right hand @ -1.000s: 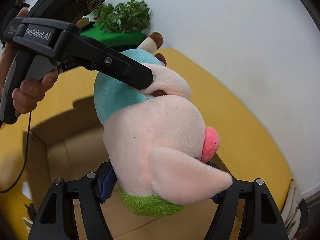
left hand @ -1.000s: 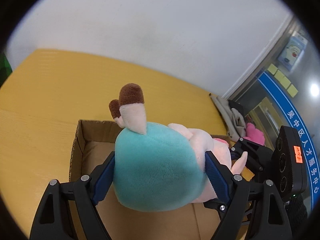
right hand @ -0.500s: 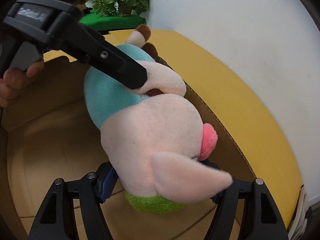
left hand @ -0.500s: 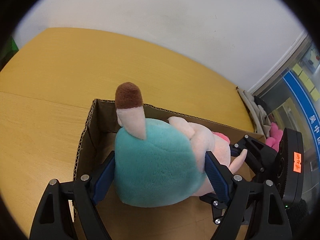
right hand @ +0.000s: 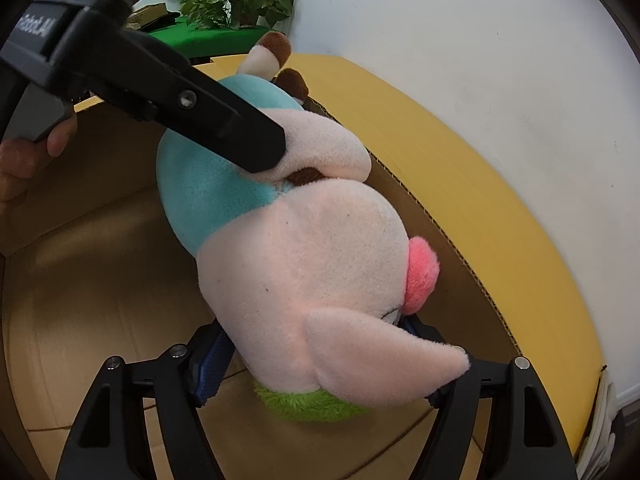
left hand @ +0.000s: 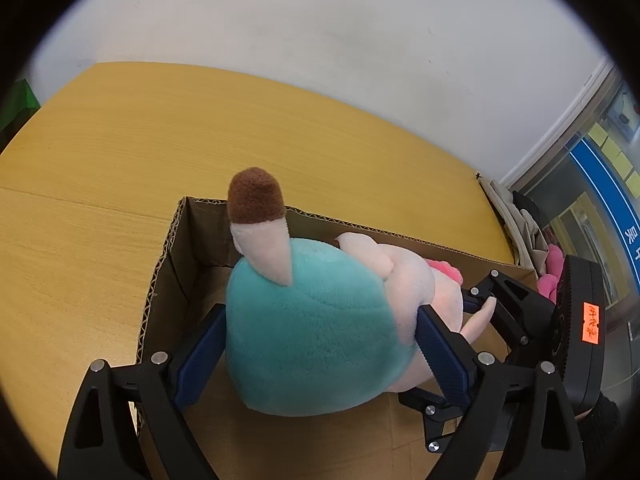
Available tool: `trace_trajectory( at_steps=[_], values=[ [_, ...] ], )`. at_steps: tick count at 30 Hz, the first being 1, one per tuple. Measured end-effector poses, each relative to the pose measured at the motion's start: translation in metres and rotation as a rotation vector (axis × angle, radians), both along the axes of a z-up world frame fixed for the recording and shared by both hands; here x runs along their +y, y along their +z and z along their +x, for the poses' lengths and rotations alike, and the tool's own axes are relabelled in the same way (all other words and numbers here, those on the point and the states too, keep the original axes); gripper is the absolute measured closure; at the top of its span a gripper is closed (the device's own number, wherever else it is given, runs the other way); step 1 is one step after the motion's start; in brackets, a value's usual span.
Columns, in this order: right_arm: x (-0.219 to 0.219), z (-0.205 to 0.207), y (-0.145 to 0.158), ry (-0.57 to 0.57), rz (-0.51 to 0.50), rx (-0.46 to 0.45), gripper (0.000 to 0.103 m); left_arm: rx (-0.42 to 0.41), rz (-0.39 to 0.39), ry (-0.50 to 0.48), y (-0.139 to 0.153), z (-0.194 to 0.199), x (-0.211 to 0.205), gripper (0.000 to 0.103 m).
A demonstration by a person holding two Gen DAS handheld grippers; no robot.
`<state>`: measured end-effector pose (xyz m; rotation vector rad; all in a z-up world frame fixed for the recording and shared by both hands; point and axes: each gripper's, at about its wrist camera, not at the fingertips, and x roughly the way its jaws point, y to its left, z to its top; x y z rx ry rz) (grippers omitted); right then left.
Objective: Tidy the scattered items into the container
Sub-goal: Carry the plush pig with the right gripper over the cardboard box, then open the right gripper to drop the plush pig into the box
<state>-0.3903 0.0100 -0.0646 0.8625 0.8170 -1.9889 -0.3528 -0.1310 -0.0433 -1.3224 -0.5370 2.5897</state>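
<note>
A plush pig toy with a teal body (left hand: 312, 328), a pink head (right hand: 304, 264), brown-tipped feet and a green tuft is held inside an open cardboard box (left hand: 168, 256). My left gripper (left hand: 320, 344) is shut on the teal body. My right gripper (right hand: 324, 364) is shut on the head end, its fingertips hidden by the plush. The left gripper's finger (right hand: 224, 120) crosses the right wrist view. The toy hangs low in the box (right hand: 92, 292), above its floor.
The box stands on a yellow wooden table (left hand: 120, 152) by a white wall. A potted plant on a green surface (right hand: 236, 4) is beyond the table. Cloths and a pink item (left hand: 552, 264) lie past the table's right end.
Both grippers have lowered the plush pig from above the box down into it. The box walls now rise around the toy. The grips have not changed.
</note>
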Motion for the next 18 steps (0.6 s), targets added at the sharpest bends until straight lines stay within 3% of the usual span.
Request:
trace_trajectory(
  at_steps=[9, 18],
  values=[
    [0.009, 0.003, 0.011, -0.038, -0.045, -0.026, 0.016, 0.050, -0.089, -0.006, 0.020, 0.010, 0.010, 0.010],
    [0.042, 0.038, 0.064, -0.093, -0.091, -0.010, 0.009, 0.169, -0.162, -0.014, 0.085, 0.057, 0.016, 0.010]
  ],
)
